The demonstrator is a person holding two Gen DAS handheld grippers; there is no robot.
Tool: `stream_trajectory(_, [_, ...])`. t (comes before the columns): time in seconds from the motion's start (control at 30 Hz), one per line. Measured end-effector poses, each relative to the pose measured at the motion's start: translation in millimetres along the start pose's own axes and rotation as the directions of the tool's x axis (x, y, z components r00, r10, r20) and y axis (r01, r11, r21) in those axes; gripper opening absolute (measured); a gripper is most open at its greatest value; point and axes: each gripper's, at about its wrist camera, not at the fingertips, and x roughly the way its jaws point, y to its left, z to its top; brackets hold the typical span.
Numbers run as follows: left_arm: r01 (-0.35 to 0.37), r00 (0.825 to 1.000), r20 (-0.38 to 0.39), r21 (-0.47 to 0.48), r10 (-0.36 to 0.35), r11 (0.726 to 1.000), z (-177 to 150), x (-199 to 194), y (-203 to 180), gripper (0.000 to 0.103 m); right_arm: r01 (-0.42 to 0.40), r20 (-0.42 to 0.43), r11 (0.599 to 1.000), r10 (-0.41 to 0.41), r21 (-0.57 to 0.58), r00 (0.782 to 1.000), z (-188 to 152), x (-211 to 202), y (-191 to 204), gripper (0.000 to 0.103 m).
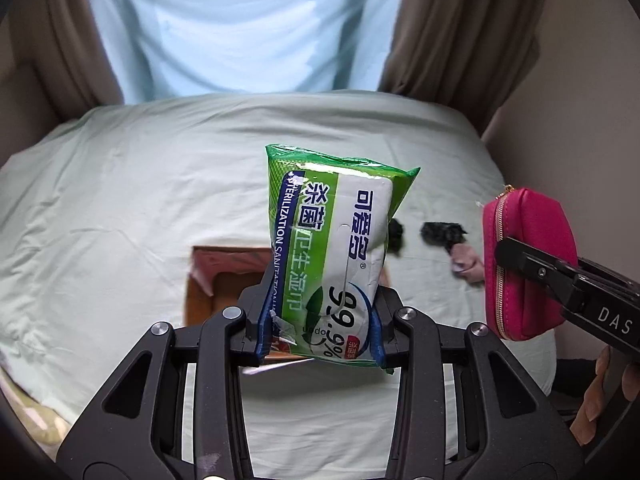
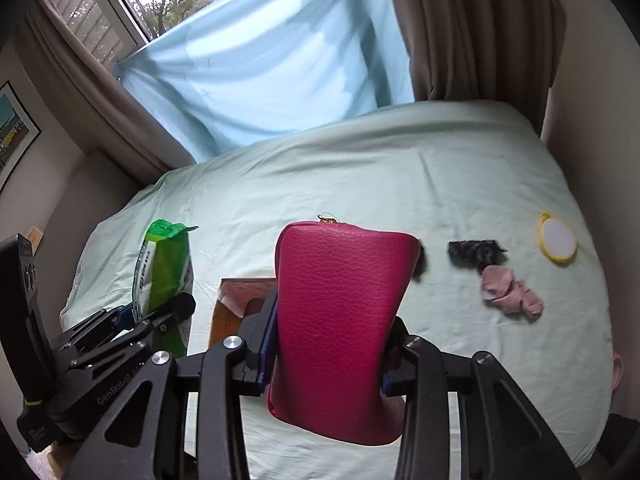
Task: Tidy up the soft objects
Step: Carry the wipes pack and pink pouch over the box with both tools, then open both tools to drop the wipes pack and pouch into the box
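My left gripper (image 1: 320, 326) is shut on a green pack of wet wipes (image 1: 336, 240) and holds it upright above an open cardboard box (image 1: 212, 280) on the bed. My right gripper (image 2: 328, 356) is shut on a pink zip pouch (image 2: 340, 320), also held upright over the bed. The pouch (image 1: 524, 264) shows at the right in the left wrist view, the wipes (image 2: 164, 272) at the left in the right wrist view. The box (image 2: 236, 300) lies partly hidden behind the pouch.
On the pale green bed sheet (image 2: 360, 184) lie a black soft item (image 2: 472, 254), a pink sock (image 2: 512, 292) and a round yellow-rimmed mirror (image 2: 557, 238). Curtains (image 2: 460, 28) and a blue cloth (image 2: 260, 72) hang behind the bed. A wall stands at the right.
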Motion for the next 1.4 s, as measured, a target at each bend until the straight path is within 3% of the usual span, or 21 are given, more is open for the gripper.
stream_trajectory(0.3, [-0.04, 0.993, -0.111, -0.033, 0.036, 0.999, -15.5, 49.6, 104.1, 0.033, 0.003, -0.108, 1.0, 0.0, 0.027, 0.994, -8.3, 86.0, 63.2, 0.036])
stream_trajectory(0.5, [-0.046, 0.979, -0.202, -0.041, 0.037, 0.998, -27.7, 97.4, 128.0, 0.033, 0.009, -0.208, 1.0, -0.004, 0.021, 0.978, -10.6, 146.9, 82.4, 0.036])
stream_trajectory(0.8, [-0.057, 0.931, -0.365, -0.108, 0.014, 0.993, -49.4, 184.3, 132.7, 0.033, 0.011, -0.433, 1.0, -0.011, -0.002, 0.901, -19.9, 242.7, 76.7, 0.036])
stream_trajectory(1.17, [-0.107, 0.846, -0.531, -0.085, 0.046, 0.991, -60.2, 271.9, 125.3, 0.033, 0.02, -0.609, 0.996, 0.038, 0.087, 0.792, -25.6, 322.1, 45.5, 0.036])
stream_trajectory(1.3, [-0.112, 0.816, -0.572, -0.024, 0.078, 0.993, -62.1, 288.3, 118.6, 0.033, 0.008, -0.652, 0.995, 0.061, 0.102, 0.756, -27.4, 339.4, 38.2, 0.036])
stream_trajectory(1.37, [-0.09, 0.81, -0.581, 0.0, 0.073, 0.996, -63.2, 292.1, 111.5, 0.038, 0.001, -0.662, 0.994, 0.075, 0.114, 0.745, -27.6, 344.4, 36.8, 0.04])
stream_trajectory(1.4, [-0.084, 0.811, -0.581, 0.007, 0.073, 0.996, -62.8, 292.3, 108.8, 0.057, 0.001, -0.67, 0.993, 0.08, 0.119, 0.738, -27.6, 346.5, 36.0, 0.041])
